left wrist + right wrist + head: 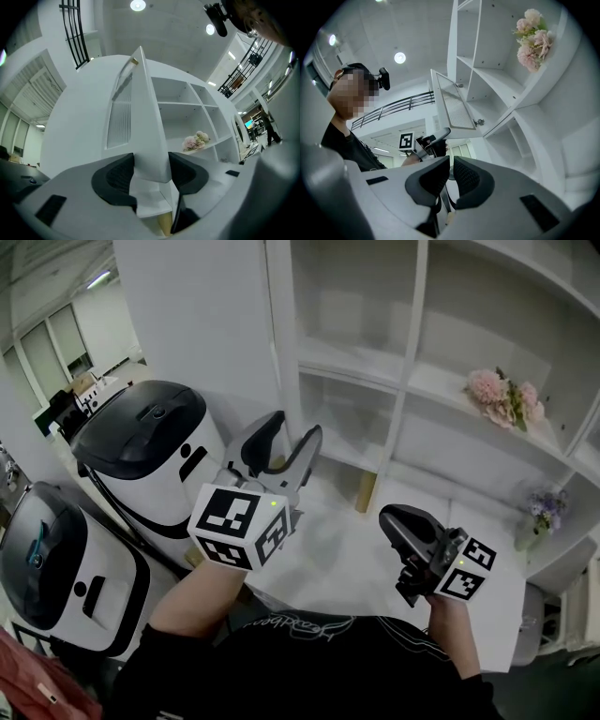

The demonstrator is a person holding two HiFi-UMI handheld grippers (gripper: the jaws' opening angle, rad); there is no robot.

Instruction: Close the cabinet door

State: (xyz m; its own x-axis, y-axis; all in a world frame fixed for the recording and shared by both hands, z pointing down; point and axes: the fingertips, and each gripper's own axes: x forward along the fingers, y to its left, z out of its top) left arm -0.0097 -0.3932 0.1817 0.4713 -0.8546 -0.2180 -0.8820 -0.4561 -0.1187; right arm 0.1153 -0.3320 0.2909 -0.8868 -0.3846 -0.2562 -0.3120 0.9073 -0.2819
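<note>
The white cabinet door (206,324) stands swung out from the shelf unit (412,381). My left gripper (286,451) is open and straddles the door's edge. In the left gripper view the door (140,117) rises between the two black pads (117,176), close to both. The right gripper view shows the door (454,105) from its inner side, with a ribbed panel and a hinge, and the left gripper (436,140) at its lower edge. My right gripper (403,526) hangs to the right over the white counter (347,559), apart from the door. Its jaws (451,174) are shut on nothing.
Pink flowers (502,397) lie on a shelf at the right, and a small vase of purple flowers (544,512) stands below them. Two white and black machines (155,456) (66,568) stand on the floor left of the door.
</note>
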